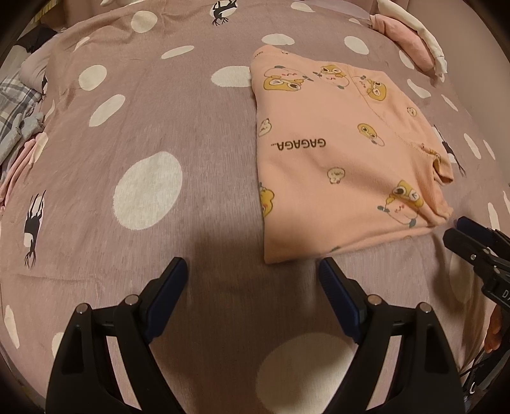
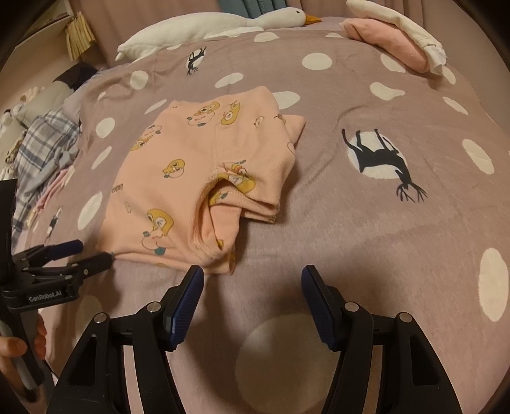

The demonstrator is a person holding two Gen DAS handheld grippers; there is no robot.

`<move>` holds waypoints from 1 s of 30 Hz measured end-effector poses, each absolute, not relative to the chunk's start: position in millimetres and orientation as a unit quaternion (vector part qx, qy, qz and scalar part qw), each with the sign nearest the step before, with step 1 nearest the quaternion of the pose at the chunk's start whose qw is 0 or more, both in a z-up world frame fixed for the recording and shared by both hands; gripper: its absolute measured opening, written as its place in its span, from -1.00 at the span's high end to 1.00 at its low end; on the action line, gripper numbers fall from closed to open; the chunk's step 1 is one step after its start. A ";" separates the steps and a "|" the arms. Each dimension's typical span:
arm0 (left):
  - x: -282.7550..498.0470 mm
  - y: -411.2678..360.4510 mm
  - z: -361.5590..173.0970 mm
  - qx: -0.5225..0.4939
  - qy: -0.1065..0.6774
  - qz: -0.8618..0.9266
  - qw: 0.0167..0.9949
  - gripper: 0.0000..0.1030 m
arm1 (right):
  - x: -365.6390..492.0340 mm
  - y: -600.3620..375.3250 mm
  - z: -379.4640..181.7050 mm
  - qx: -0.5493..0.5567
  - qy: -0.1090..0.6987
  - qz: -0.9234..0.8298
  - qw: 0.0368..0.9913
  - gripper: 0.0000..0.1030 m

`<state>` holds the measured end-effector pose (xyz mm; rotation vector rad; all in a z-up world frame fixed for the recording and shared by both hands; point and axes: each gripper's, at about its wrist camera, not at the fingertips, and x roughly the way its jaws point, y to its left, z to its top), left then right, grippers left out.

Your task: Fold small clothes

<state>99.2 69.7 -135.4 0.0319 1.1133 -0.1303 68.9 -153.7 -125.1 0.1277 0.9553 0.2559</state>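
I see the folded peach garment (image 2: 197, 178), printed with cartoon animals and the word "GAGAGA", lying flat on the bed cover (image 2: 366, 229), a mauve sheet with white dots and black deer figures. It sits toward the middle of the bed, its layered edges and a sleeve opening turned toward the near edge.

My left gripper (image 1: 253, 277) hangs above bare cover just short of the garment's near corner, jaws released and wide, nothing between them. My right gripper (image 2: 251, 283) hangs above bare cover at the garment's near hem, jaws parted with nothing in them; the left fingertip (image 2: 194, 280) sits just beside the hem, and I cannot tell whether it touches the cloth. A hand (image 2: 14, 350) grips the left tool's handle at the lower left of the right wrist view.

Surroundings: a folded stack of pink and white clothes (image 2: 401, 38) lies near the far right corner, well apart from the garment. A white plush goose (image 2: 204, 30) lies along the far edge. A heap of plaid and grey clothing (image 2: 44, 149) lies at the left edge. Nothing rests on the peach garment, and the cover between it and both tools is bare.
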 end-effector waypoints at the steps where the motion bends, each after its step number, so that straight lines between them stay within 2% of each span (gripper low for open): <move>1: 97.2 70.7 -134.6 0.014 0.528 -0.062 0.847 -0.65 | 67.2 -154.4 -124.4 0.060 0.458 0.123 0.878 -0.24; 7: 89.6 68.4 -129.0 0.008 0.529 -0.065 0.846 -0.65 | 55.5 -157.6 -119.2 0.056 0.454 0.124 0.880 -0.24; 11: 83.2 65.6 -122.5 -0.001 0.525 -0.073 0.848 -0.78 | 47.6 -157.2 -113.1 0.048 0.449 0.122 0.884 -0.25; 13: 78.4 62.8 -116.9 0.005 0.517 -0.074 0.853 -0.87 | 43.5 -156.1 -108.9 0.043 0.443 0.118 0.888 -0.46; 15: 73.9 60.0 -111.7 0.013 0.509 -0.072 0.858 -0.99 | 39.1 -155.7 -104.1 0.039 0.433 0.118 0.893 -0.51; 20: 63.0 55.7 -97.4 0.013 0.488 -0.071 0.870 -0.99 | 28.9 -155.3 -92.8 0.034 0.415 0.127 0.900 -0.56; 25: 53.4 53.7 -84.6 0.004 0.465 -0.065 0.883 -0.99 | 17.5 -156.3 -81.0 0.032 0.384 0.128 0.914 -0.90; 30: 43.2 51.3 -71.4 -0.003 0.444 -0.053 0.894 -0.99 | 9.9 -158.8 -69.2 0.043 0.359 0.130 0.923 -0.97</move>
